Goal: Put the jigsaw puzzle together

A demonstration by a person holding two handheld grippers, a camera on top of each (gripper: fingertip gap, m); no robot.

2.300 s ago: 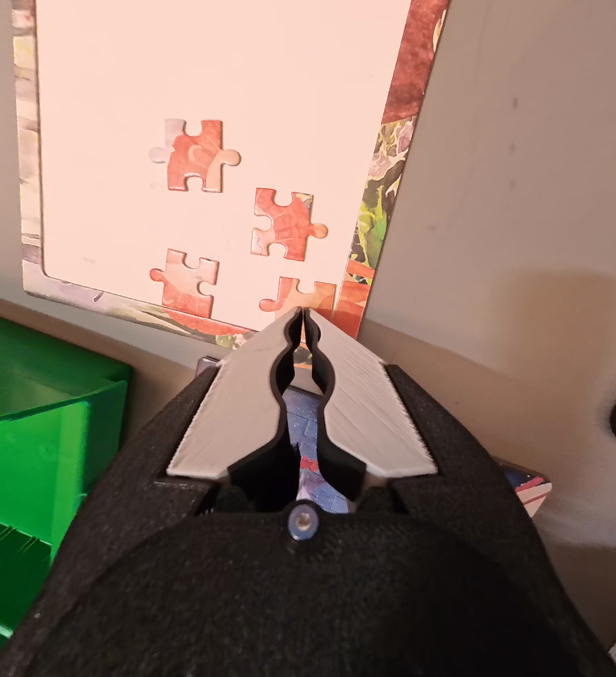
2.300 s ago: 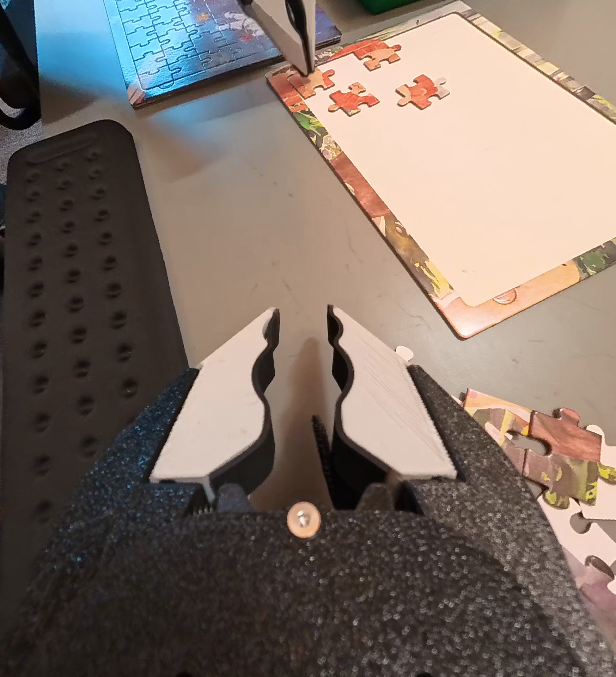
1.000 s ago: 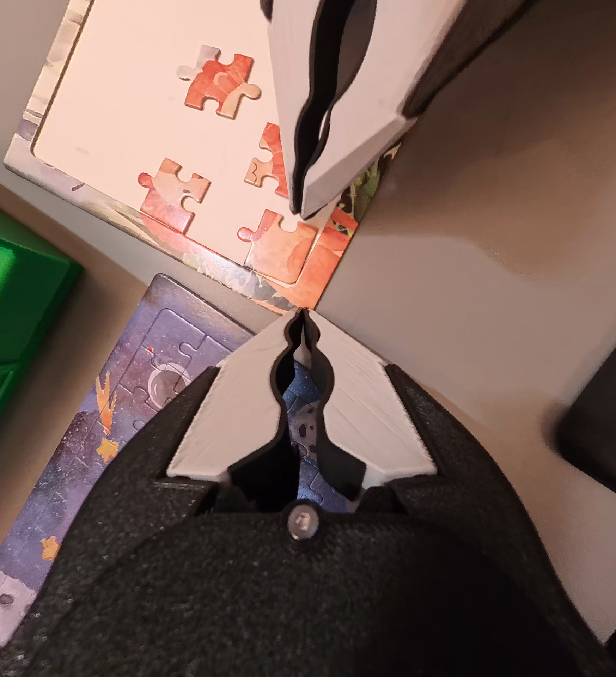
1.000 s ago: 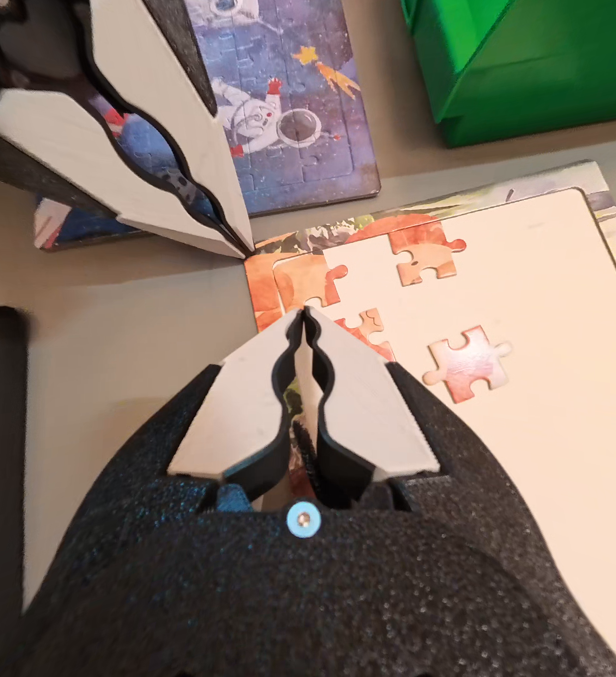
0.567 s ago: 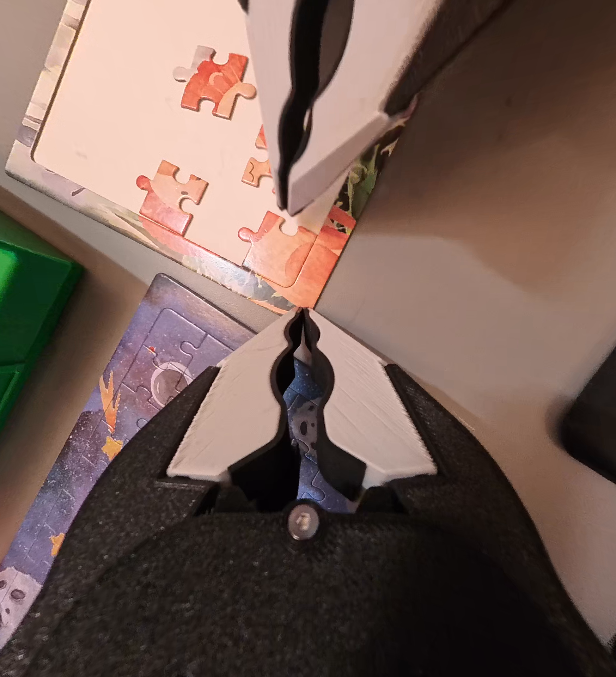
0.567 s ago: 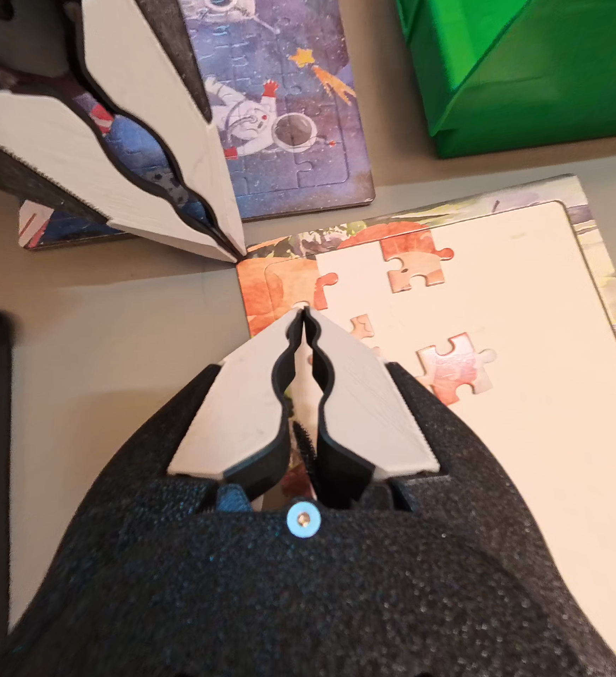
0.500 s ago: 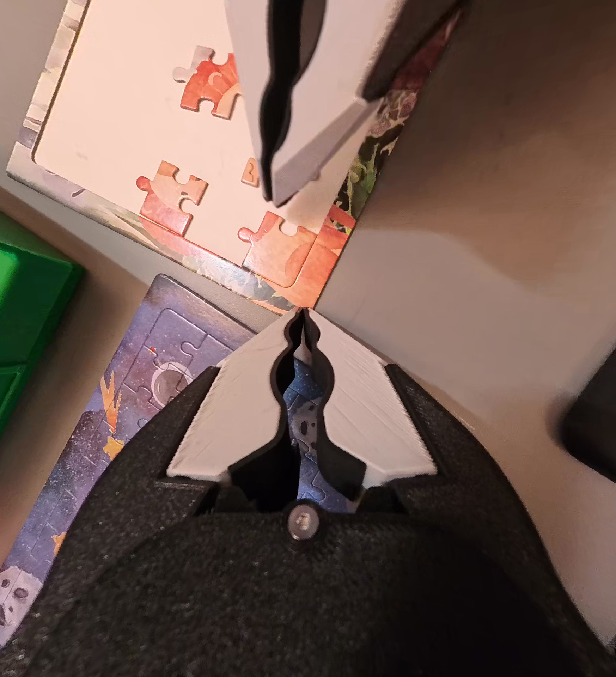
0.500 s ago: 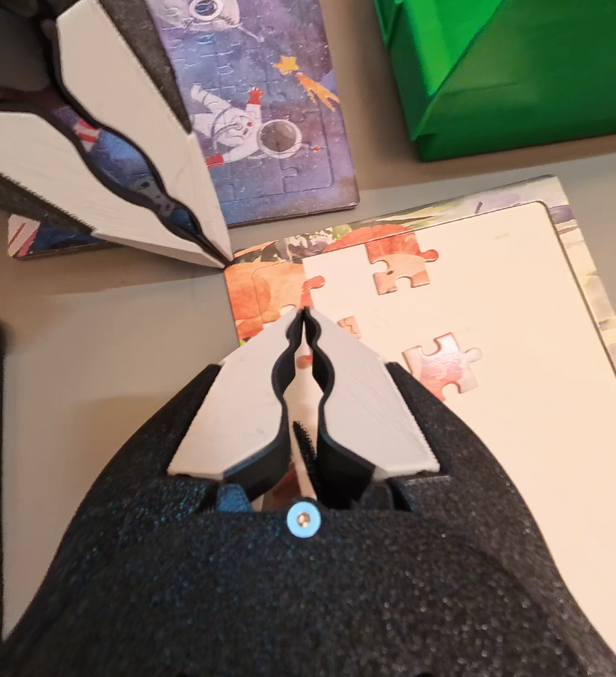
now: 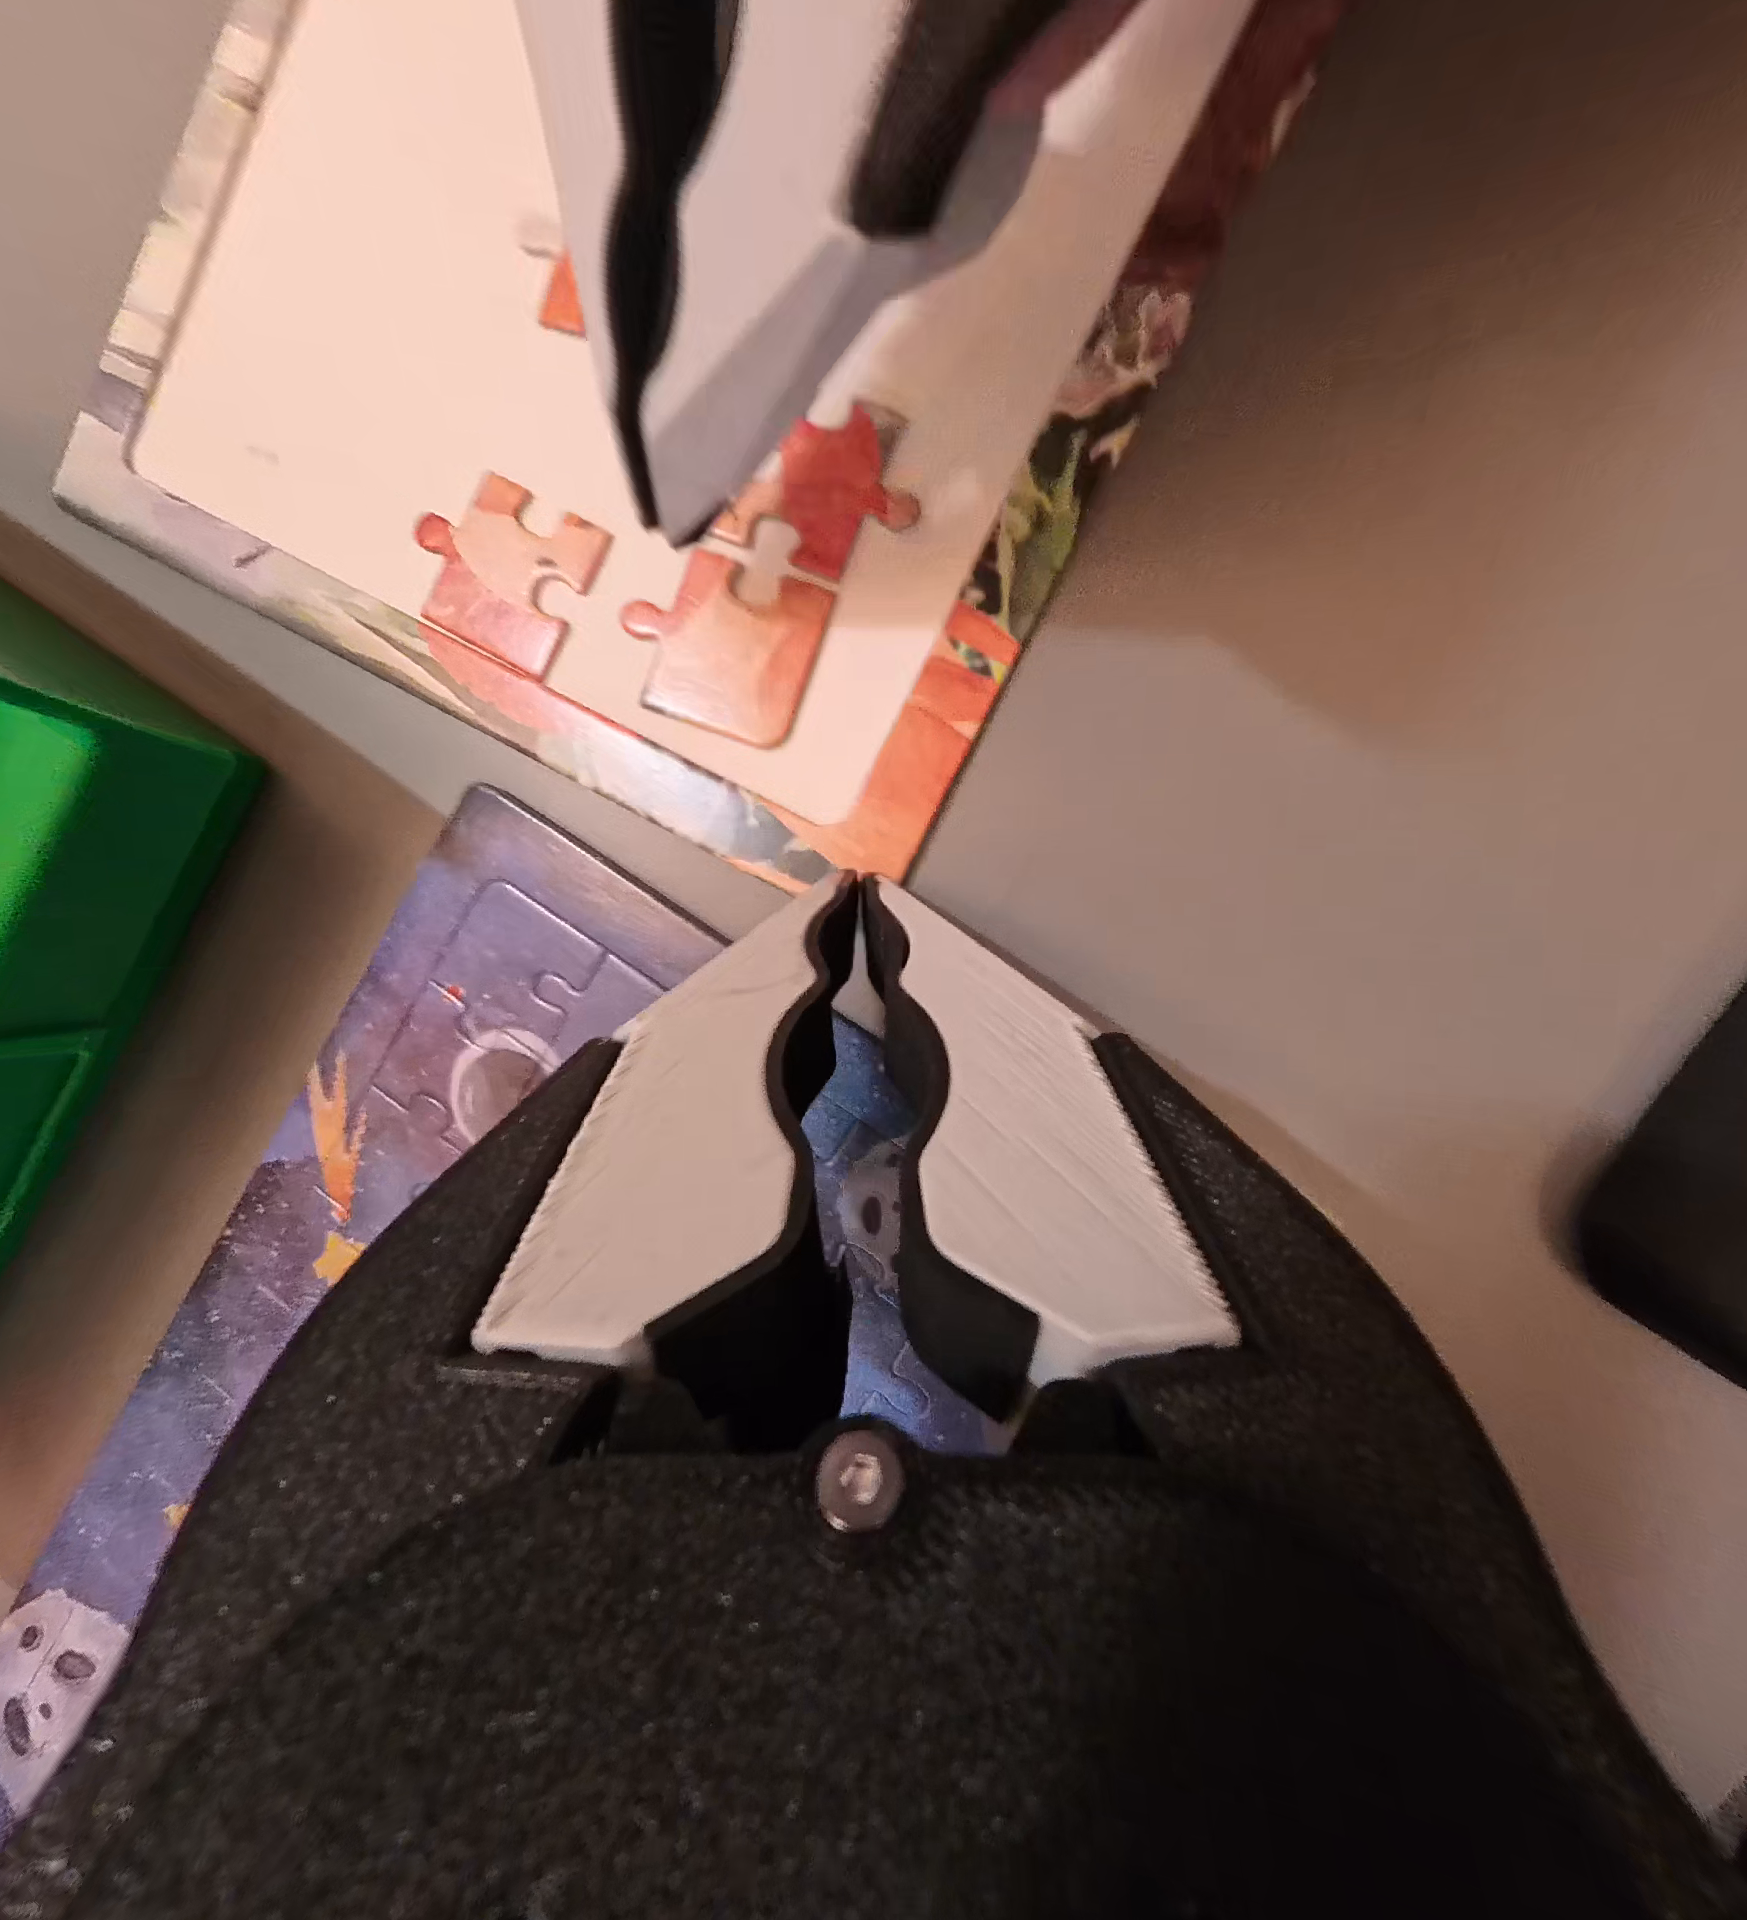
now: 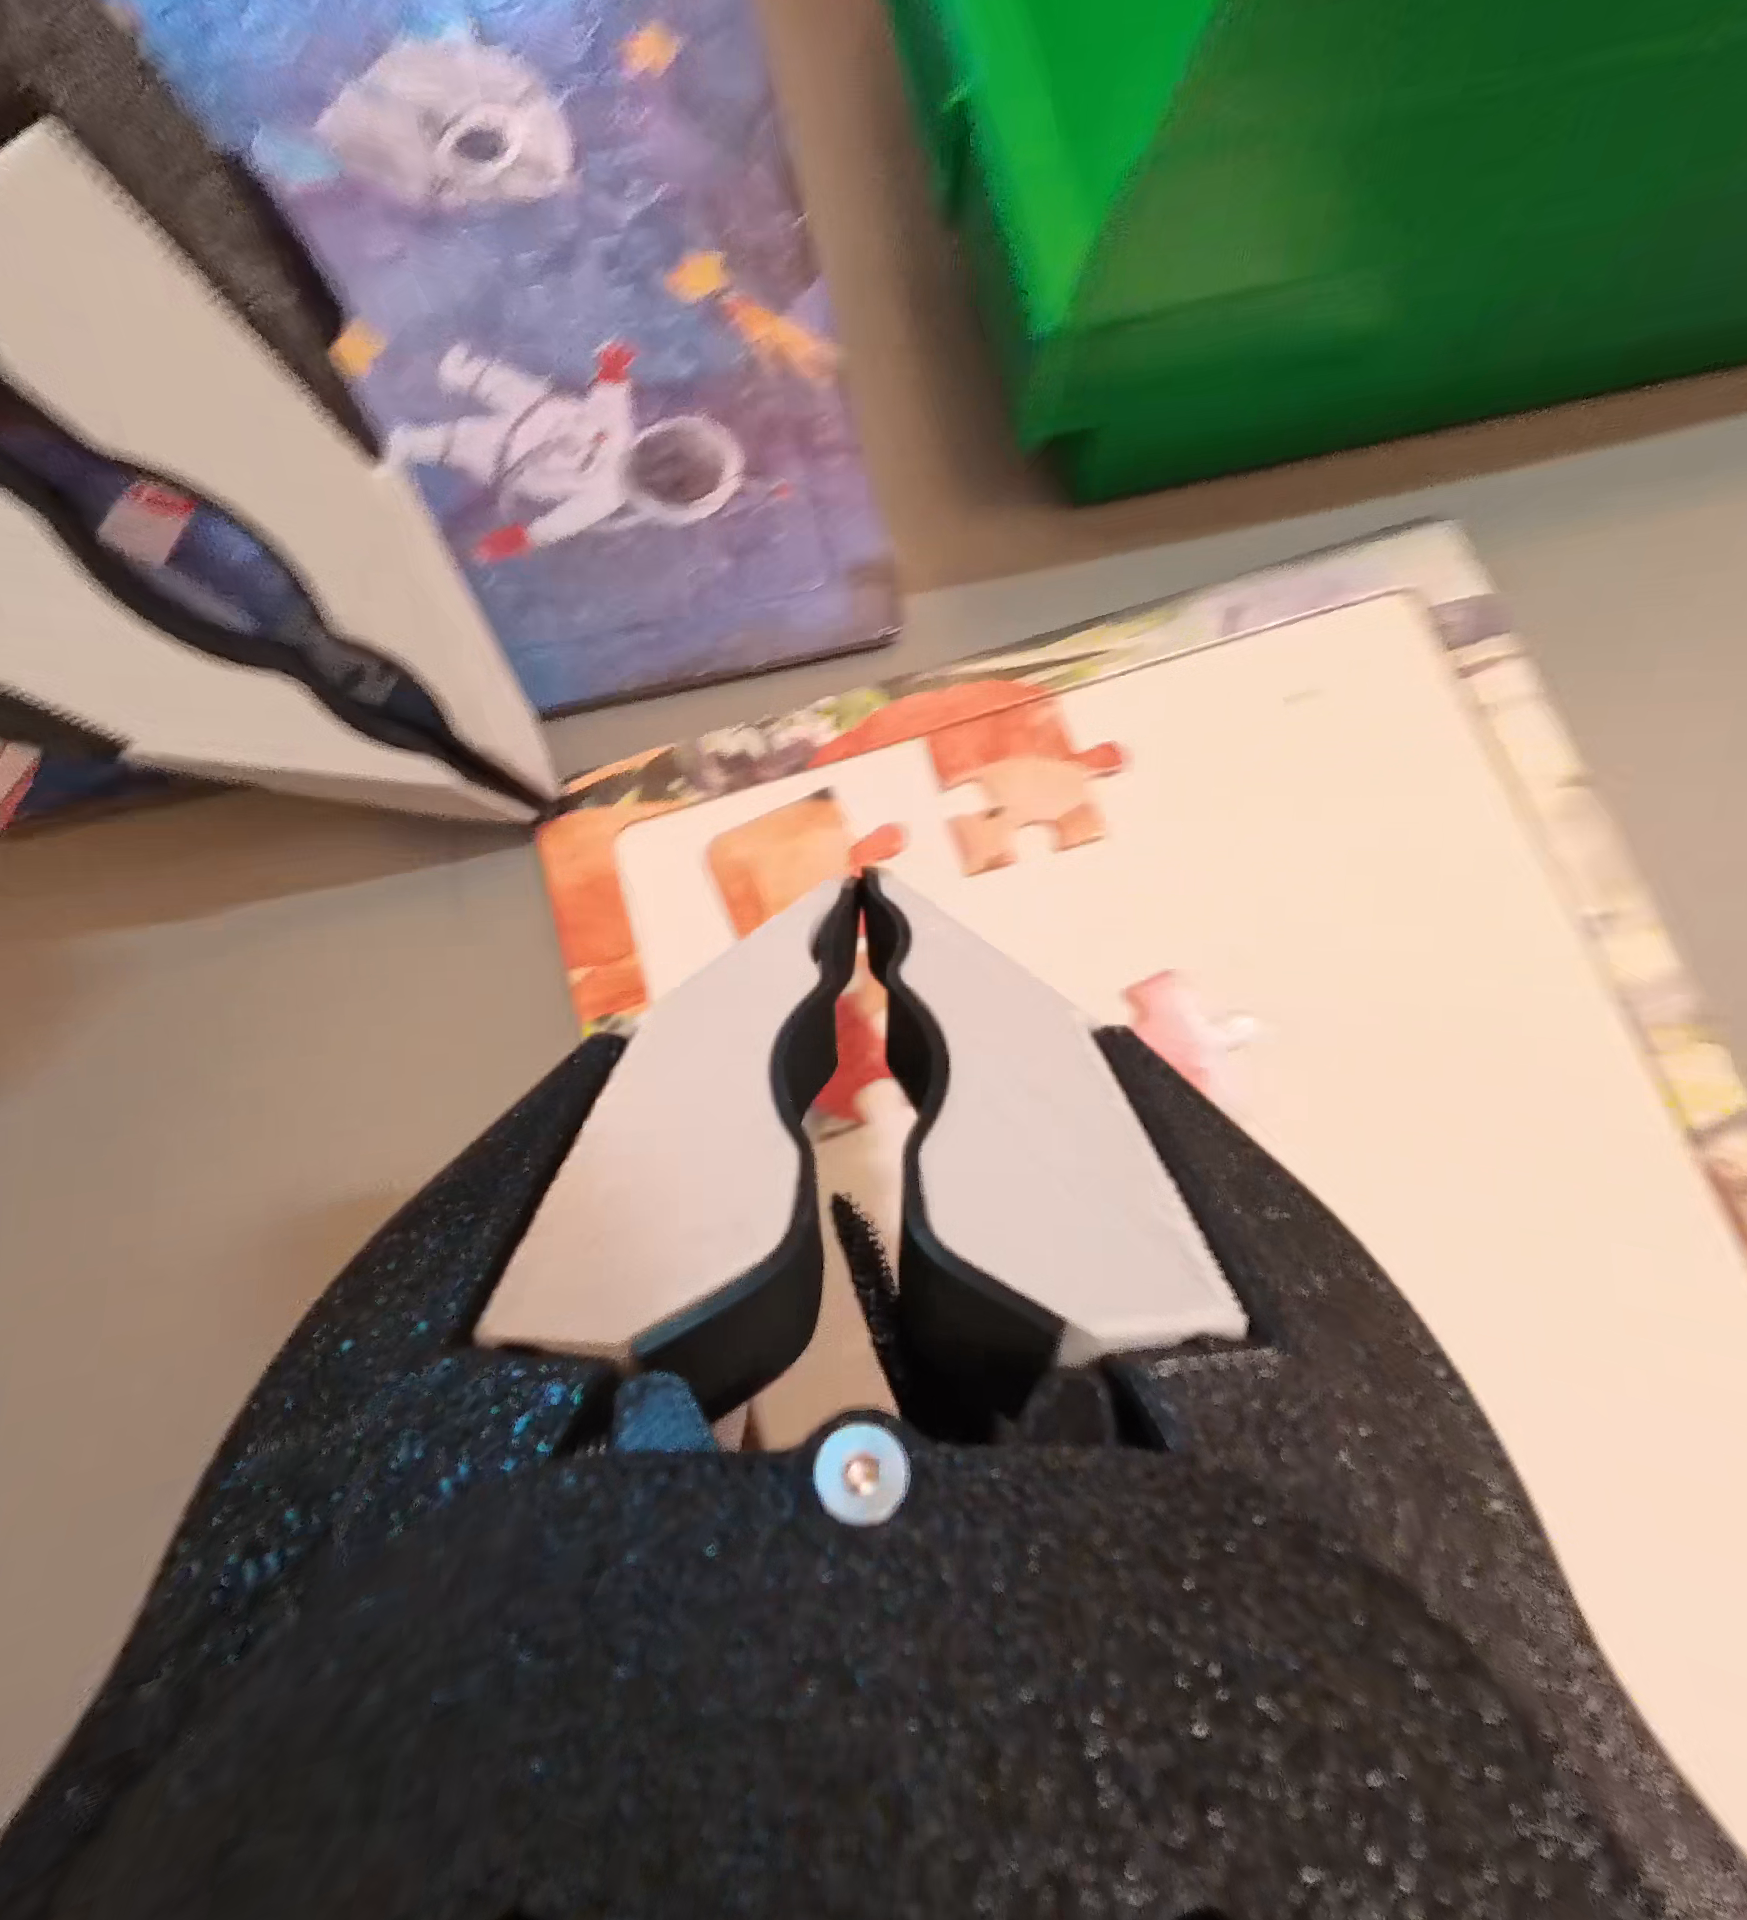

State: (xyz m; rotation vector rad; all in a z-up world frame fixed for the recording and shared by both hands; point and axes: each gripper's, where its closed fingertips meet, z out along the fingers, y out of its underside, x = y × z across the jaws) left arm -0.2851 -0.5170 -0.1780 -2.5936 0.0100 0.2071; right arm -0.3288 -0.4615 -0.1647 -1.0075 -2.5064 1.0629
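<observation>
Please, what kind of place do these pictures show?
Probably an indoor desk or hobby table: a plain grey-beige tabletop holds a cardboard jigsaw tray with loose orange pieces, a finished space-themed puzzle and a green plastic bin.

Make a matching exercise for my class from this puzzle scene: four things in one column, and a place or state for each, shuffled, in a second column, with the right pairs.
Things
1. green bin
2. space puzzle
3. left claw
4. right claw

Places or states
A. shut, tips at the corner of the puzzle tray
B. finished, lying beside the tray
C. shut, tips over the orange pieces in the tray
D. standing past the tray's far edge

Pairs: 1-D, 2-B, 3-A, 4-C
</observation>
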